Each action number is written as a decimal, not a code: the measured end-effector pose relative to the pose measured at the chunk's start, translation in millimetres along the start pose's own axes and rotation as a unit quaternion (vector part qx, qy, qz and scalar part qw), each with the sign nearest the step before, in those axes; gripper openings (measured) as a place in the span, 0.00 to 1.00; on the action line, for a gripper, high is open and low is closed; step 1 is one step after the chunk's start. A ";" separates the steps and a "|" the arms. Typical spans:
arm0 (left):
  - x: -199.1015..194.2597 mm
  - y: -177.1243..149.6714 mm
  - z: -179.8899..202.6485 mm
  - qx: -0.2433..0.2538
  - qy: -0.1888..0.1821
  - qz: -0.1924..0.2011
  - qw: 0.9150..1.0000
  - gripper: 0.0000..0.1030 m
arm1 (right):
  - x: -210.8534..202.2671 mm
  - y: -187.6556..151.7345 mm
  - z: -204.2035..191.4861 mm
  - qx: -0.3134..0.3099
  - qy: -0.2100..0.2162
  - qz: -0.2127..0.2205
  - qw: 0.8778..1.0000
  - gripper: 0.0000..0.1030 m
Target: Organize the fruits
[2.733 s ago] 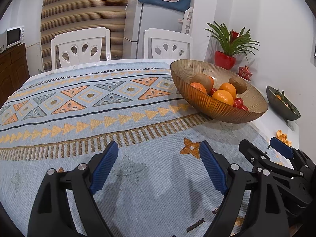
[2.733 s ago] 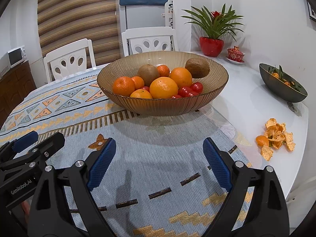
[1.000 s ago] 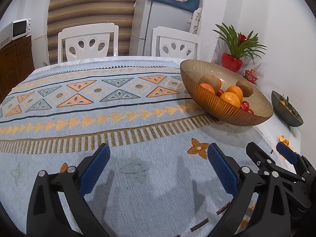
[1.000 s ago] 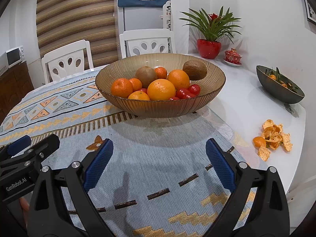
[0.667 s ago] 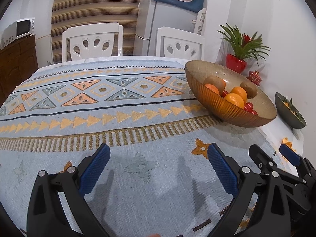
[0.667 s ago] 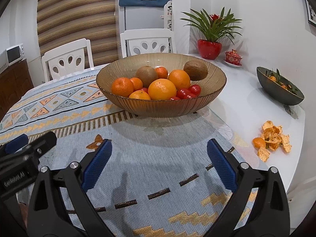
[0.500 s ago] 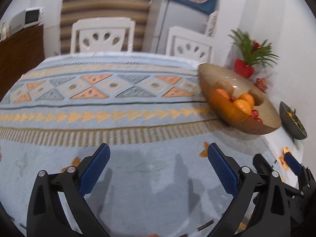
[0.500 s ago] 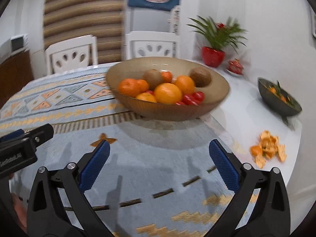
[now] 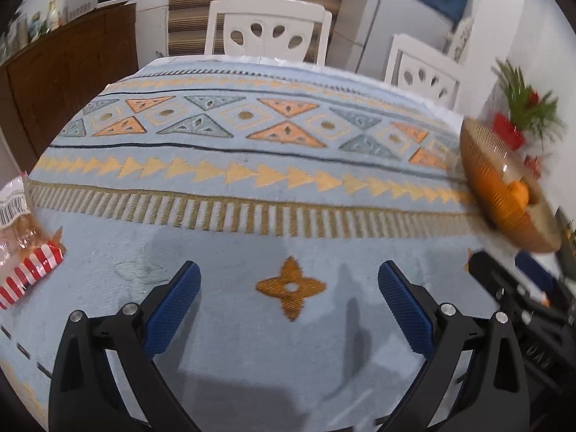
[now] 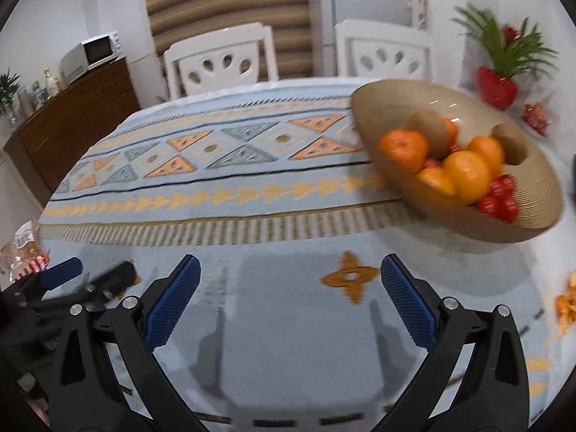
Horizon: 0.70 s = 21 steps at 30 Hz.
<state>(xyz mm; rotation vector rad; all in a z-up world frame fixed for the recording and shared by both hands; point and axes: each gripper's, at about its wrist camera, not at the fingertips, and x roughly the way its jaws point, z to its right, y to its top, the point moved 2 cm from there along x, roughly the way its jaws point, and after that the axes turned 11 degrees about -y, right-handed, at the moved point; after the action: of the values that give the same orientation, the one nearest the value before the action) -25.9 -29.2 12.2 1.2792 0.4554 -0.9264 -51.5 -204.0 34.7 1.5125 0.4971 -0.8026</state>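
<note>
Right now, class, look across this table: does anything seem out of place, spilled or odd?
Yes. Loose orange peel scraps lie on the bare white table at the right edge, outside the fruit bowl. A clear packet with red and white stripes sits on the tablecloth at the far left. Both frames are motion-blurred.

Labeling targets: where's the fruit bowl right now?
Right wrist view: the fruit bowl sits right of centre on the patterned cloth, beyond the open right tongs.
</note>
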 end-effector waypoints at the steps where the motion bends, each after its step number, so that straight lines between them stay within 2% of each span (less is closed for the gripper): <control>1: 2.6 -0.5 -1.2 0.004 0.011 -0.005 1.000 0.95 | 5.8 -0.1 -2.9 -0.009 0.000 -0.007 1.000 0.97; 4: 13.8 -6.0 -11.7 -0.005 0.029 -0.033 0.999 0.95 | 14.7 -1.6 -12.1 -0.020 0.004 -0.023 1.000 0.97; 7: 12.8 -5.9 -14.7 -0.008 0.038 -0.027 0.999 0.95 | 22.9 -2.0 -13.6 -0.023 0.021 -0.045 0.998 0.97; 10: 17.7 -7.5 -12.2 0.007 0.057 -0.029 0.998 0.95 | 37.9 -5.3 -10.5 -0.017 0.033 -0.088 0.995 0.97; 14: 18.7 -7.7 -12.2 0.014 0.066 -0.029 0.997 0.95 | 36.1 -6.5 -12.3 -0.029 0.017 -0.084 0.996 0.97; 15: 18.3 -8.1 -12.4 0.014 0.066 -0.028 0.997 0.95 | 36.1 -7.0 -12.5 -0.035 0.006 -0.083 0.996 0.97; 16: 18.5 -7.5 -12.7 0.014 0.066 -0.028 0.997 0.95 | 37.5 -7.2 -12.3 -0.049 -0.026 -0.082 0.995 0.97; 21: 20.4 -7.4 -12.3 0.016 0.062 -0.026 0.998 0.95 | 40.2 -6.7 -12.3 -0.056 -0.033 -0.080 0.995 0.97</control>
<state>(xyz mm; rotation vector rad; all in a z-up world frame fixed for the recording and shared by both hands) -17.7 -24.4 -10.9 1.3653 0.5744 -0.9033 -27.5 -197.3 0.2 1.3516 0.6105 -0.9309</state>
